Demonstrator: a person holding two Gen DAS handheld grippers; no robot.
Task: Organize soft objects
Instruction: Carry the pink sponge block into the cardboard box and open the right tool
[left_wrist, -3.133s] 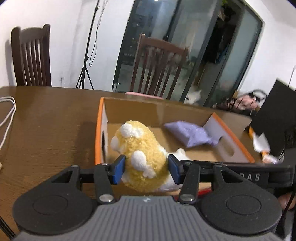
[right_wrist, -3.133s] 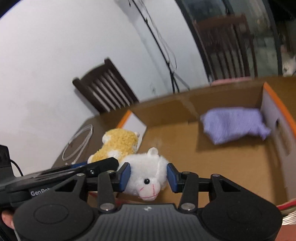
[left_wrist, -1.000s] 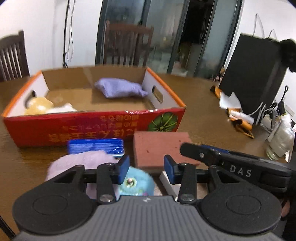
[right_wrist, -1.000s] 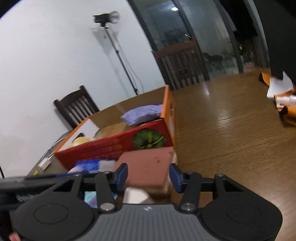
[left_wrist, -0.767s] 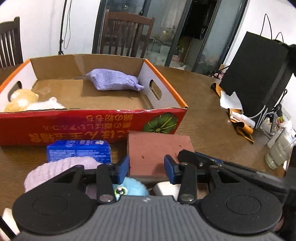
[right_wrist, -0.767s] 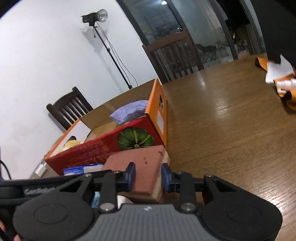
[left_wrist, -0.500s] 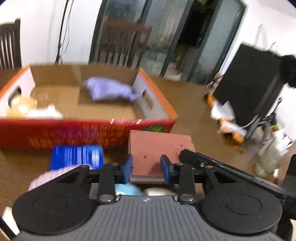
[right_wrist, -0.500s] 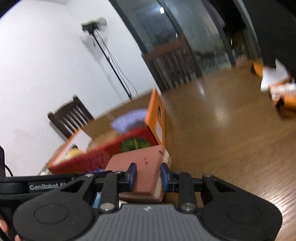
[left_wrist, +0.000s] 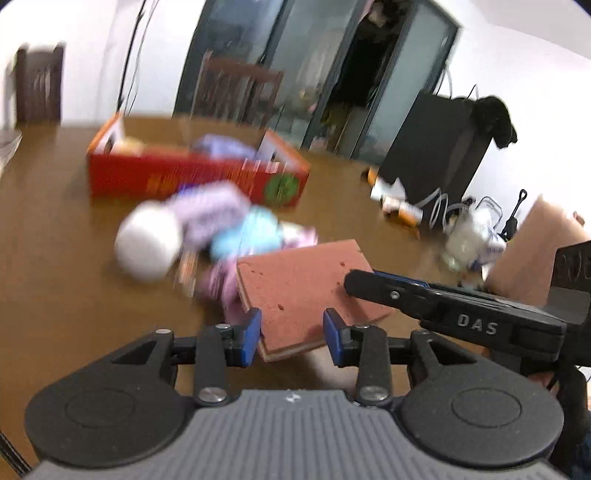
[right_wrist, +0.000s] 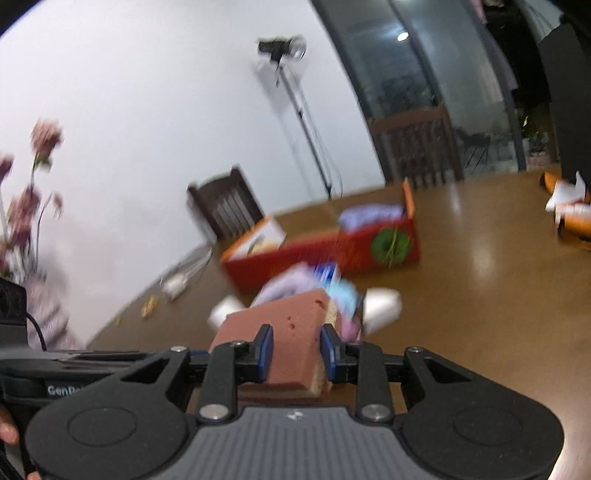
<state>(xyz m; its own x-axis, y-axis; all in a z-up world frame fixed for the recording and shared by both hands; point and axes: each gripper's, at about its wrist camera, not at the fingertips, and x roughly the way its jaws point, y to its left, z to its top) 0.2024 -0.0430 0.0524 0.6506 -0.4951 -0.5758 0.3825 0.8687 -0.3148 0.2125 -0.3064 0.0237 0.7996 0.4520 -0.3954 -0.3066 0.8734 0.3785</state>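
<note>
Toys (left_wrist: 207, 225) lie loose on the worktop (left_wrist: 55, 258) at the box's (left_wrist: 195, 177) six o'clock, both claws (left_wrist: 291, 334) (right_wrist: 297, 350) clamping the sponge (left_wrist: 306, 280).

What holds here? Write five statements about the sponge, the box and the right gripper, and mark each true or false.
1. The sponge sits between the jaws of the right gripper. True.
2. The red box is empty. False: a purple pouch lies in it, with something pale yellow at its other end.
3. The red box stands on a wooden table. True.
4. The white ball lies inside the red box. False: it lies on the table in front of the box, beside a heap of soft purple and blue things.
5. The sponge is blue. False: it is reddish brown on top with a pale layer beneath.
</note>
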